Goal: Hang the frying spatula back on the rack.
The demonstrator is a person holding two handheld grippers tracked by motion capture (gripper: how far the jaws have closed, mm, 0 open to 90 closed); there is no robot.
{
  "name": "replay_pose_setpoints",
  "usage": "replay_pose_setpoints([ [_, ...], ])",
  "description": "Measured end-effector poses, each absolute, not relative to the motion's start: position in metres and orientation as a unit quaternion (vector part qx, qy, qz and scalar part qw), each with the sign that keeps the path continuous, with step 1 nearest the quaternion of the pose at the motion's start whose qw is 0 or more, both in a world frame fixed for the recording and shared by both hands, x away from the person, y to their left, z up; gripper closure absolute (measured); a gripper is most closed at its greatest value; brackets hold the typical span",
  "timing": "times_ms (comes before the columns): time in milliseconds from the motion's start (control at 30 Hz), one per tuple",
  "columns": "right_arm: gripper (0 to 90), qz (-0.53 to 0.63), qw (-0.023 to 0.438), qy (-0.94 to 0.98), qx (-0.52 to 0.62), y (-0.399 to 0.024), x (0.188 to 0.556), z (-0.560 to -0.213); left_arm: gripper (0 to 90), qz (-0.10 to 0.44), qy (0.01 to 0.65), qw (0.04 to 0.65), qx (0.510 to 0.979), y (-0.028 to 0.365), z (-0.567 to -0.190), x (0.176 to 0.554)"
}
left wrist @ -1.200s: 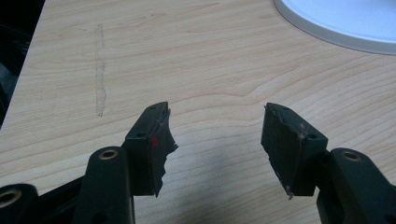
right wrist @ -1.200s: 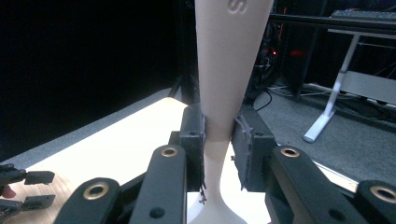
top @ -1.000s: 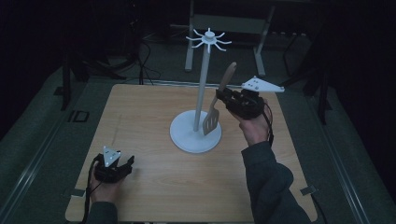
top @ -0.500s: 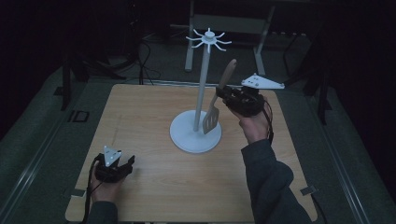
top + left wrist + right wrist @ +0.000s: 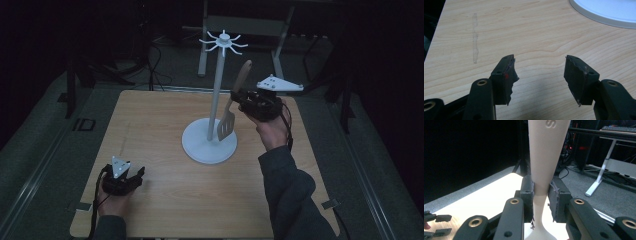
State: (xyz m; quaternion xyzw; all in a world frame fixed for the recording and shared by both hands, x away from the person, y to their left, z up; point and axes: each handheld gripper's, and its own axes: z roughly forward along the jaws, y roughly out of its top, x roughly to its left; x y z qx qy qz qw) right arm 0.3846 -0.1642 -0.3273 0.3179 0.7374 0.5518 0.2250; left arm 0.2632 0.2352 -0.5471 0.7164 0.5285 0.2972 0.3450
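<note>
Spatula [image 5: 234, 102], a slotted one with a wooden handle, is held in the air above the right half of a light wooden surface [image 5: 150, 125]. It stands nearly upright, handle tip pointing up and slightly away, the slotted blade hanging down in front of the round white base of a stand [image 5: 210, 142]. The right gripper [image 5: 246, 102] holds it by the narrow part of the handle, and a person's right hand [image 5: 270, 127] carries that gripper, with a dark sleeve running down to the lower edge of the high view. In the right gripper view, the two black fingers [image 5: 527, 195] press against both sides of the pale handle [image 5: 544, 165], which widens as it rises out of the top of the picture.

The stand is white, with a tall thin pole rising from the middle of its base to a crown of short radiating hooks. The spatula is just beside the pole, on its right; whether they touch cannot be told.

The left gripper [image 5: 136, 175] rests low over the near left corner of the surface, well apart from the stand, held by the person's left hand [image 5: 112, 200]. In the left gripper view its fingers [image 5: 505, 75] are spread wide over bare wood, nothing between them, and the edge of the white base shows at the upper right.
</note>
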Motion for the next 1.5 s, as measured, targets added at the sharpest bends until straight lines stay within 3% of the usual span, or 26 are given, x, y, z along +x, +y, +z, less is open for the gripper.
replay_pose_setpoints([
  [1500,75.0,0.529,0.231,0.749,0.325,-0.154,0.396,-0.313,41.8,0.298,0.53,0.345,0.715,0.236,-0.546,0.263],
])
